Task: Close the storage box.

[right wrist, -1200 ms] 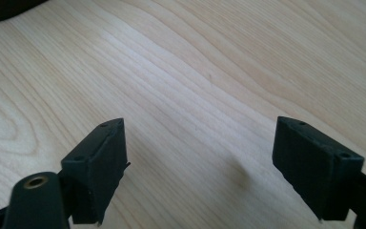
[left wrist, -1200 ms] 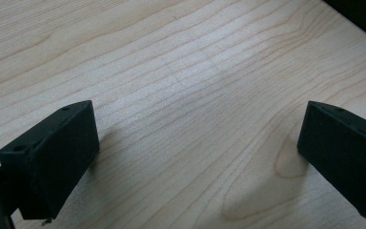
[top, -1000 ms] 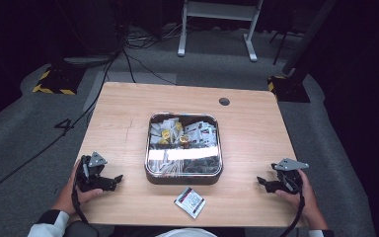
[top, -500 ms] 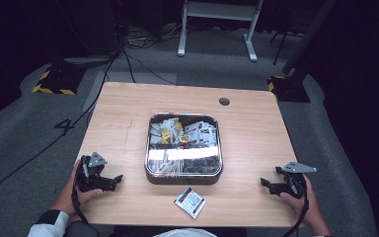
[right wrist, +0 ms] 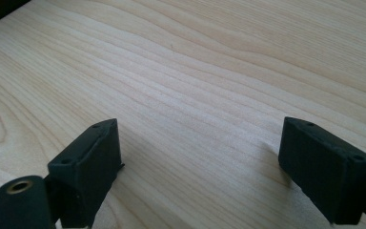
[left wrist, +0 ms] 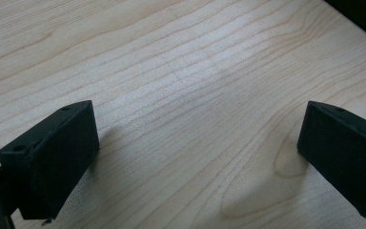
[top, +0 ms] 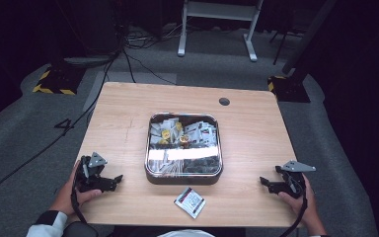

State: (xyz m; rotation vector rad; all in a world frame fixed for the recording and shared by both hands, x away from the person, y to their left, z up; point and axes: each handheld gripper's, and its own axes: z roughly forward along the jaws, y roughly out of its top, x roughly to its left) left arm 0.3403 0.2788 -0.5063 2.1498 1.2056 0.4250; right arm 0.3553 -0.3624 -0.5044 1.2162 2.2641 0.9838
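A square metal tin stands in the middle of the wooden table, with several small packets inside it. One white packet lies flat on the table just in front of the tin. My left gripper rests at the front left, pointing toward the tin, and its jaws are wide open over bare wood. My right gripper sits at the front right, pointing left. Its jaws have just been opening and stand wide apart with nothing between them.
A small round hole is in the table's far right part. Cables, a white frame leg and yellow-black striped bases lie on the grey floor beyond the table.
The right gripper has shifted slightly toward the table's front right edge. The left gripper, the tin and the loose packet have stayed put.
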